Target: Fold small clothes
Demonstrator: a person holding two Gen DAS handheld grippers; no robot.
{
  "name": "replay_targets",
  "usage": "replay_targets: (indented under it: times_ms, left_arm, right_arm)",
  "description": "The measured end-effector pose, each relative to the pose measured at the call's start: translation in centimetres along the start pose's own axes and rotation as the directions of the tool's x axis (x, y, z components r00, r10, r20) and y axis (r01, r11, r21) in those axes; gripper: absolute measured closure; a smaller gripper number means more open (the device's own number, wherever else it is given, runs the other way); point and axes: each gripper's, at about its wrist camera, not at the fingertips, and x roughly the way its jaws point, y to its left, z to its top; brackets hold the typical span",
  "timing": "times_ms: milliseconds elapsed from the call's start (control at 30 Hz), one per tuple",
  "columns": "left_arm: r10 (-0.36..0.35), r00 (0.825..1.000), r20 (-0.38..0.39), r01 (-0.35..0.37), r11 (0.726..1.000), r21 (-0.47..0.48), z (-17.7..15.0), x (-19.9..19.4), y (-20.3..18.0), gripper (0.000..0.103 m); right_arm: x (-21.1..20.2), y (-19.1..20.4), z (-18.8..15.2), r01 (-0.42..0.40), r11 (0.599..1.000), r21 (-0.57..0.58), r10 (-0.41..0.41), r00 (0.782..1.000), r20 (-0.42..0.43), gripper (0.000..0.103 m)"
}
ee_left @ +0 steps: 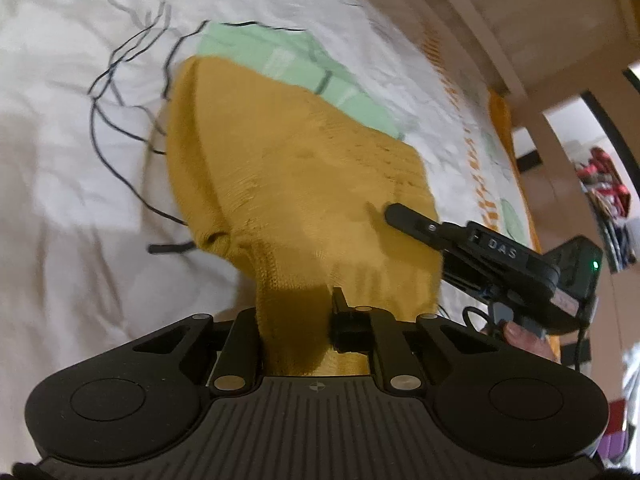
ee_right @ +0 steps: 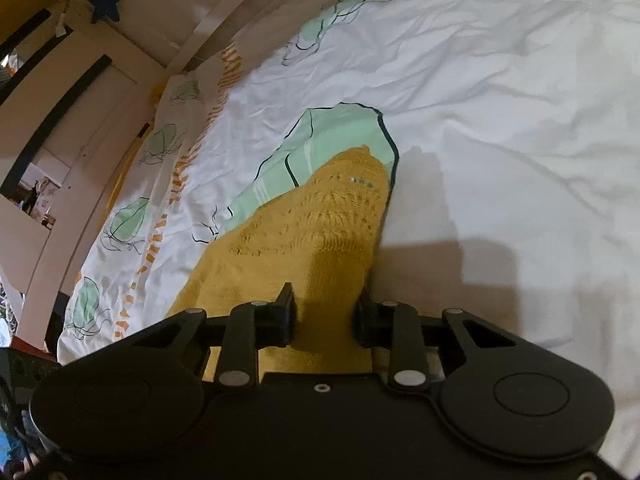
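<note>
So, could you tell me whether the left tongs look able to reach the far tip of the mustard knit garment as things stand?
Probably not without letting go: the left tongs are shut on the near edge of the mustard knit garment, and the right tongs grip it too. Nothing on the bedsheet blocks the way.

Left hand-held gripper (ee_left: 298, 312) clamped on mustard knit garment (ee_left: 288, 168), white patterned bedsheet (ee_left: 72, 152)

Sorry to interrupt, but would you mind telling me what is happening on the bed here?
A person is folding a small mustard knitted garment on a white patterned bedsheet, with a hand-held gripper in each hand. The left hand-held gripper is pinched on the near edge of the knit. The right hand-held gripper has knit bunched between its fingers at another edge. Most of the garment lies on the sheet beyond them.
</note>
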Motion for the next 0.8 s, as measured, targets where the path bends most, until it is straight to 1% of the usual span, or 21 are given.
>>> replay_targets:
  times_ms: [167, 267, 433, 633, 700, 733, 800]
  left_arm:
    - [-0.041, 0.998, -0.048, 0.042, 0.999, 0.006, -2.2, -0.6, -1.7, 0.090]
    - [-0.066, 0.995, -0.079, 0.069, 0.997, 0.039, -4.3, -1.1, -3.3, 0.090]
    - [-0.101, 0.987, -0.126, 0.108, 0.993, 0.052, -8.7, -2.0, -5.4, 0.090]
    - [-0.118, 0.981, -0.155, 0.133, 0.987, 0.089, -14.0, -3.3, -7.4, 0.089]
    - [-0.094, 0.985, -0.148, 0.110, 0.988, 0.106, -15.3, -3.3, -8.1, 0.089]
    - [-0.074, 0.987, -0.140, 0.090, 0.990, 0.113, -16.0, -3.5, -8.0, 0.089]
    - [-0.030, 0.993, -0.114, 0.043, 0.993, 0.114, -17.0, -3.4, -7.8, 0.088]
  right_arm:
    - [-3.1, 0.1, -1.5, 0.030, 0.999, 0.021, -0.030, 0.999, -0.025, 0.064]
    - [-5.5, -0.4, -3.3, 0.041, 0.998, 0.055, -0.039, 0.998, -0.039, 0.064]
    - [-9.8, -0.9, -6.8, 0.071, 0.994, 0.086, -0.066, 0.996, -0.064, 0.064]
    - [-14.1, -1.0, -10.6, 0.064, 0.993, 0.098, -0.055, 0.995, -0.088, 0.063]
    - [-15.1, -0.9, -11.7, 0.069, 0.994, 0.085, -0.062, 0.995, -0.078, 0.063]
    - [-15.4, -0.9, -12.0, 0.085, 0.994, 0.068, -0.081, 0.994, -0.068, 0.062]
    - [-16.0, -1.1, -12.6, 0.149, 0.988, 0.026, -0.148, 0.988, -0.031, 0.062]
